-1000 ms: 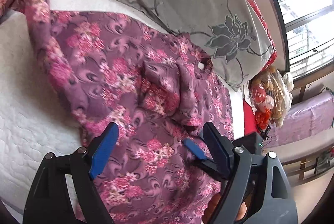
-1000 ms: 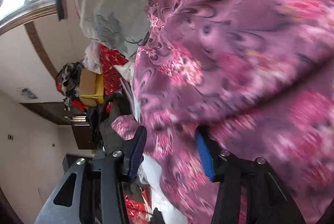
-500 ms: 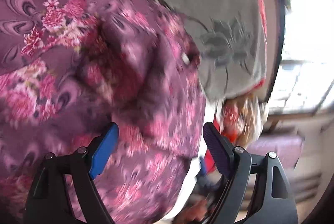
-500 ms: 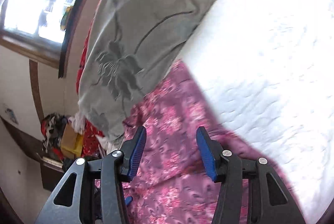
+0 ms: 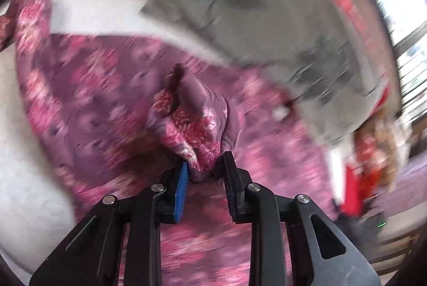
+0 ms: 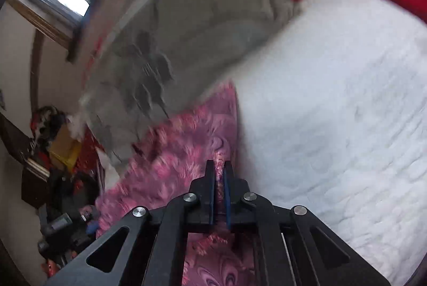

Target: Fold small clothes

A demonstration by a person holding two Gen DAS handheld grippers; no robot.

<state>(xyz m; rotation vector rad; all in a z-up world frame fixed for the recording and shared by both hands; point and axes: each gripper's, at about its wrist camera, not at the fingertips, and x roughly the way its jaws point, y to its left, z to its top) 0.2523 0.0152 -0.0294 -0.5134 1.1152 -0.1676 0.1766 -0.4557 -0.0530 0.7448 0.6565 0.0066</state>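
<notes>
The floral garment [image 5: 112,99] lay spread on the white bed [image 6: 333,112], partly under a grey pillow [image 5: 267,27]. The left hand-held gripper [image 5: 205,166] was closing on a bunched fold of it — cloth between the pads. The right hand-held gripper [image 6: 219,171] was pressed together, pinching the garment's edge.

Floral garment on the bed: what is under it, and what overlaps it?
The floral garment lies on the white quilt. The grey pillow overlaps its far edge, hiding the cloth beneath. Both grippers pinch folds of it.
</notes>
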